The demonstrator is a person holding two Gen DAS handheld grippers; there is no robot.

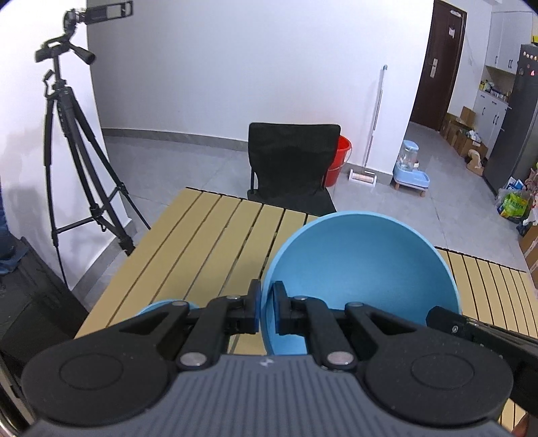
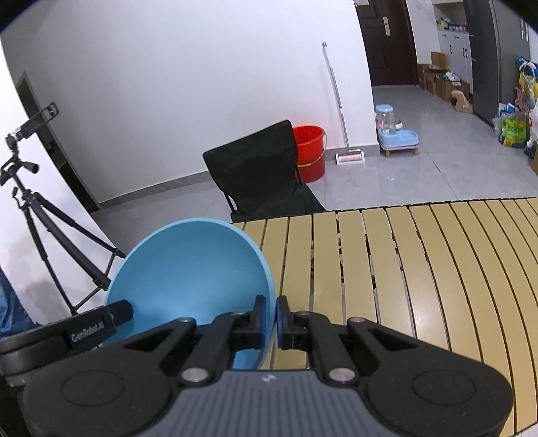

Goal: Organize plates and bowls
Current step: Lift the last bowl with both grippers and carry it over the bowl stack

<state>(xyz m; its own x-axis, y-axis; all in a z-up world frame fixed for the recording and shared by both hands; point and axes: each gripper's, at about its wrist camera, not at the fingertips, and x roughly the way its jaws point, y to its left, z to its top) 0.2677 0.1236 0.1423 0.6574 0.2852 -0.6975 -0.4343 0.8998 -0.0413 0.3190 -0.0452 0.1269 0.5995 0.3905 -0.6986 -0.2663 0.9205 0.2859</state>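
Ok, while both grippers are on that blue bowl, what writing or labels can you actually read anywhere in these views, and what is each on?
"GenRobot.AI": white lettering on the left gripper arm, seen in the right wrist view.
Small white logo mark on each gripper's grey body: a symbol, not readable text.
Green bag on the floor: print too small to read.
Paper on the dark door: too blurred to read.
Blue bowl: no writing.

The left gripper (image 1: pixel 266 307) has black linkage arms, silver pivot screws, blue pads and a ribbed grey body. The right gripper (image 2: pixel 273 317) looks alike. White "GenRobot.AI" lettering marks one black finger (image 2: pixel 101 324).
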